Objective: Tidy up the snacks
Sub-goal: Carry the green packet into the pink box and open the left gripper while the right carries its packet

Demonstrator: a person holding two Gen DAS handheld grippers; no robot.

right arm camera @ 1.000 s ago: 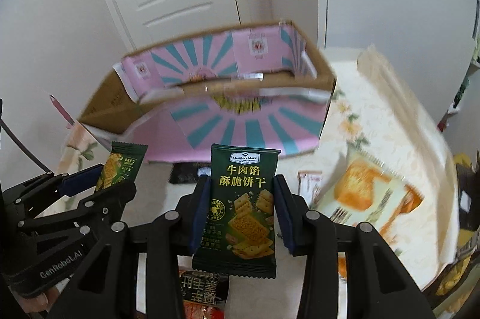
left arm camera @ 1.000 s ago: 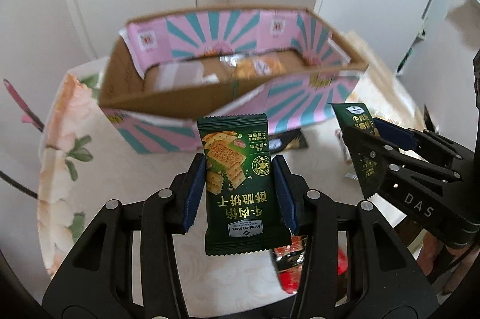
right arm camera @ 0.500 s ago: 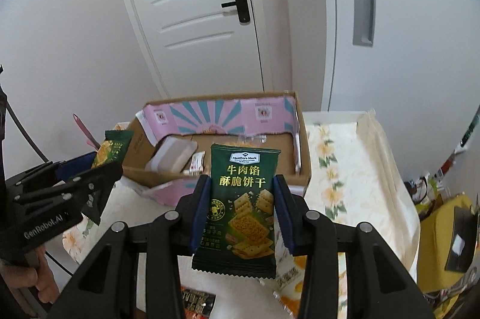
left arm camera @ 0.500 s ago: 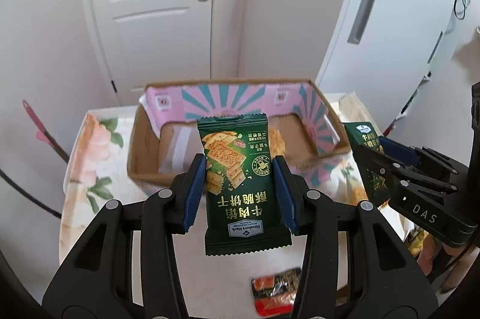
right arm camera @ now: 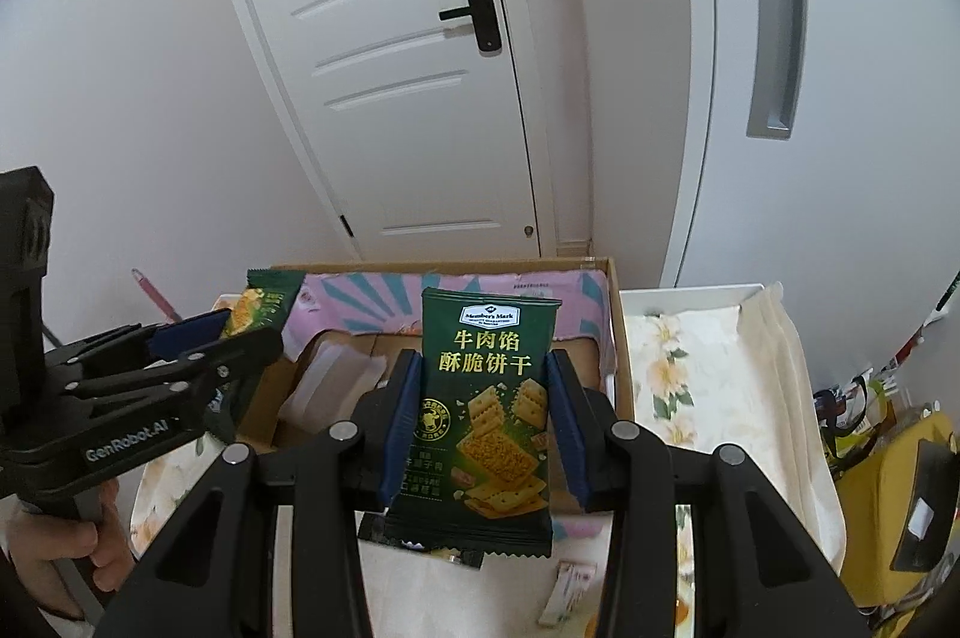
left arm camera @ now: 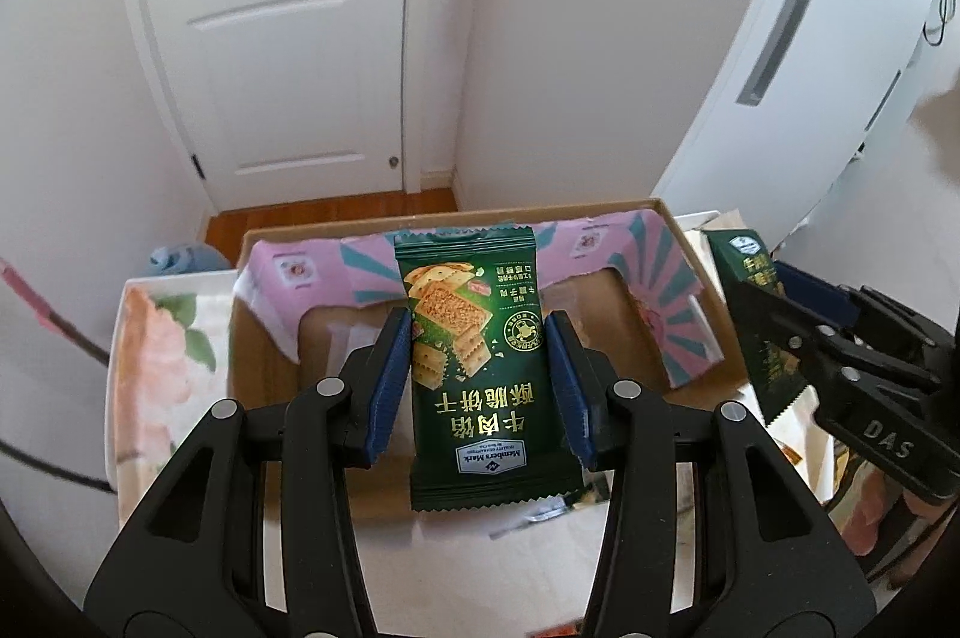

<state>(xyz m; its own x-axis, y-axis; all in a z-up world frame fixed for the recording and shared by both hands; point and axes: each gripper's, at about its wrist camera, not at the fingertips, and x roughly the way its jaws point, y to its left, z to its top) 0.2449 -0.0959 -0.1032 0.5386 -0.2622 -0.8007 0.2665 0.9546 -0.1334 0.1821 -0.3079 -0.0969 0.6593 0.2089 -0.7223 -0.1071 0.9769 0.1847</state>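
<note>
My left gripper (left arm camera: 477, 380) is shut on a dark green cracker packet (left arm camera: 474, 368), held upside down above the open cardboard box (left arm camera: 690, 242) with pink and teal flaps. My right gripper (right arm camera: 483, 413) is shut on a second green cracker packet (right arm camera: 486, 410), held upright above the same box (right arm camera: 618, 338). Each gripper shows in the other's view: the right one (left arm camera: 780, 338) at the right, the left one (right arm camera: 240, 332) at the left, each with its packet. The box holds a few pale wrapped snacks (right arm camera: 330, 380).
The box stands on a table with a floral cloth (right arm camera: 708, 380). Loose snack packets (right arm camera: 570, 590) lie on the table in front of the box. A white door (right arm camera: 396, 86) and walls stand behind. A yellow bag (right arm camera: 894, 506) is at the right.
Both grippers have risen and tilted, holding their packets. The box has dropped lower in both views and now lies under the packets; more door and wall show.
</note>
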